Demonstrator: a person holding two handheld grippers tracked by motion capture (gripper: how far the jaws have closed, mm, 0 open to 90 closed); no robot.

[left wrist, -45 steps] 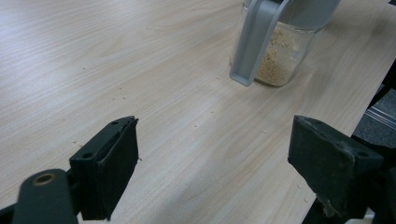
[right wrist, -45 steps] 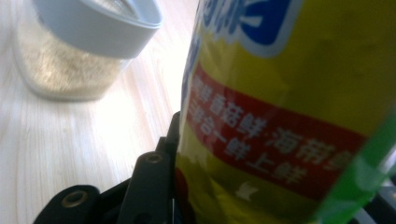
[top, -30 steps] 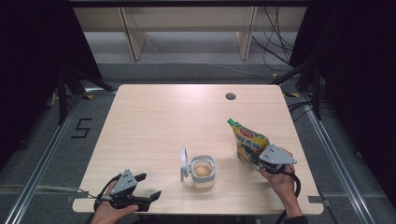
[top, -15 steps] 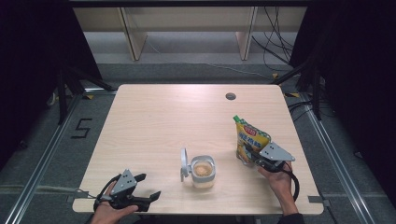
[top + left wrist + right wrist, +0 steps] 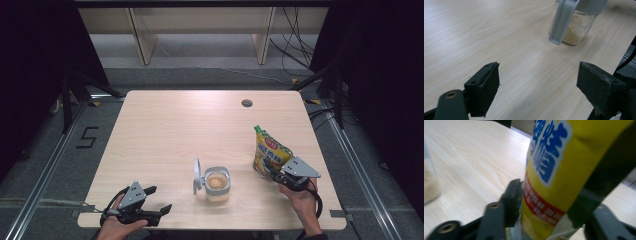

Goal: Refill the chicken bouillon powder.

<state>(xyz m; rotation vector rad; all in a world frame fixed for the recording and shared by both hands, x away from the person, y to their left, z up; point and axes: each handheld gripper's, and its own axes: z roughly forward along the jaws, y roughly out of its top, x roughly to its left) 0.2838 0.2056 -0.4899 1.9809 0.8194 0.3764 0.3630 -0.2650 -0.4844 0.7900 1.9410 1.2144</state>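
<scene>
Standing near the right edge of the table (image 5: 165,125), a yellow pouch (image 5: 270,156) with a green top and blue lettering is rising upright between the jaws of my right gripper (image 5: 271,171). I am holding that gripper low at the pouch's bottom corner, and its jaws have just been opening. In the right gripper view the pouch (image 5: 564,175) is sitting between them, with the left pad close against its side, while the right jaw is mostly hidden behind the pouch, so I cannot tell whether anything is pressing on it.

To the left of the pouch, well apart from it, a glass jar (image 5: 218,183) of pale grains is standing with its grey lid (image 5: 197,176) flipped open to the side. In the left gripper view the jar (image 5: 576,27) is sitting ahead of my jaws.

My left gripper (image 5: 157,202) is resting at the near left corner of the table, well apart from the jar, with its jaws spread wide and only bare wood between them.
</scene>
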